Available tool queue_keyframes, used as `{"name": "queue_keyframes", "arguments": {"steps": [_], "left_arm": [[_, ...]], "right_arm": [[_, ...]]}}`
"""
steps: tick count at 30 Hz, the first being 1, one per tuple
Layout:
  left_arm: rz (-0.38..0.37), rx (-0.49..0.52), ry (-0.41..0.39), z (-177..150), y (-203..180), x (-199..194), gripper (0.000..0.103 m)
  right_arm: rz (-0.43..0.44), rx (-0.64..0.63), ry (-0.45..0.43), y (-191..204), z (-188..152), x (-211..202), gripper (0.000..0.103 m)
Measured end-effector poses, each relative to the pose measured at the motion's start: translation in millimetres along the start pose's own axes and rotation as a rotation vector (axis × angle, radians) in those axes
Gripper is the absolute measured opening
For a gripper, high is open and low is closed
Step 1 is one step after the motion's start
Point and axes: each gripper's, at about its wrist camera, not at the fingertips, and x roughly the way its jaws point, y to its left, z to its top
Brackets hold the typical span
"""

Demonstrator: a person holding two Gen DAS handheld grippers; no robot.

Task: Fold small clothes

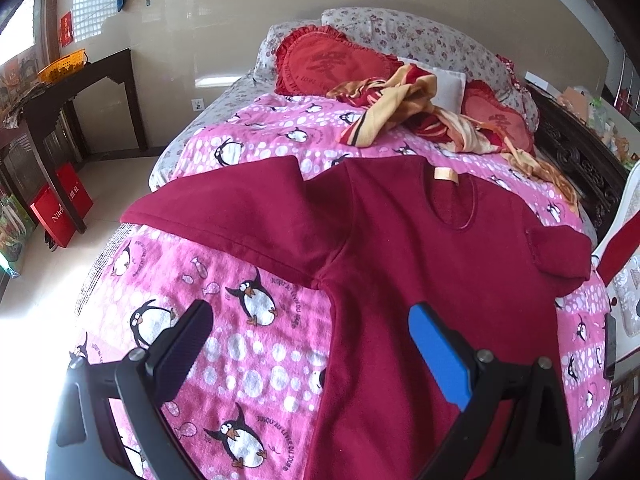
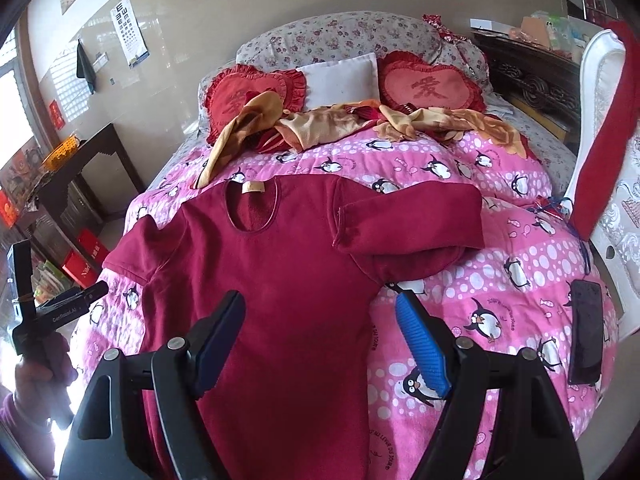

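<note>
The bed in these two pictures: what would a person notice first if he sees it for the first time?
The dark red sweater lies spread flat on the pink penguin blanket, its right sleeve already folded back across itself. Behind it, near the two red heart cushions, lies a crumpled heap of orange and red clothes. The left gripper and the right gripper both hang open above the sweater, holding nothing.

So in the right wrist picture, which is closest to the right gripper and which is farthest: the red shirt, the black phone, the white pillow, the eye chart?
From the right gripper, nearest first:
1. Red shirt, spread on the blanket right under the open fingers.
2. Black phone, lying off to the right on the blanket.
3. White pillow, at the head of the bed between the heart cushions.
4. Eye chart, on the far wall, upper left.
</note>
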Motion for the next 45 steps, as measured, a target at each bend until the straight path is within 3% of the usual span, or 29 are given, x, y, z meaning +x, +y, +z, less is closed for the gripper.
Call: {"name": "queue_keyframes", "arguments": {"steps": [8, 17, 29, 38, 45], "left_arm": [[-0.019, -0.002, 0.016, -1.8, 5.1, 11.4, 0.1], [0.041, -0.097, 0.03, 22.4, 51.6, 49.5, 0.1], [0.065, -0.162, 0.043, 51.6, 92.3, 89.0, 0.1], [0.069, -0.271, 0.053, 53.1, 125.7, 103.1, 0.1], [0.082, -0.25, 0.055, 53.9, 125.2, 103.9, 0.1]], "right_arm": [[-0.008, -0.041, 0.06, 4.6, -3.1, 22.1, 0.072], [0.041, -0.189, 0.096, 77.4, 27.6, 96.2, 0.072], [0.104, -0.257, 0.153, 154.0, 35.7, 172.1, 0.071], [0.102, -0.314, 0.147, 187.9, 36.0, 197.6, 0.071], [0.048, -0.323, 0.131, 187.5, 35.2, 202.4, 0.071]]}}
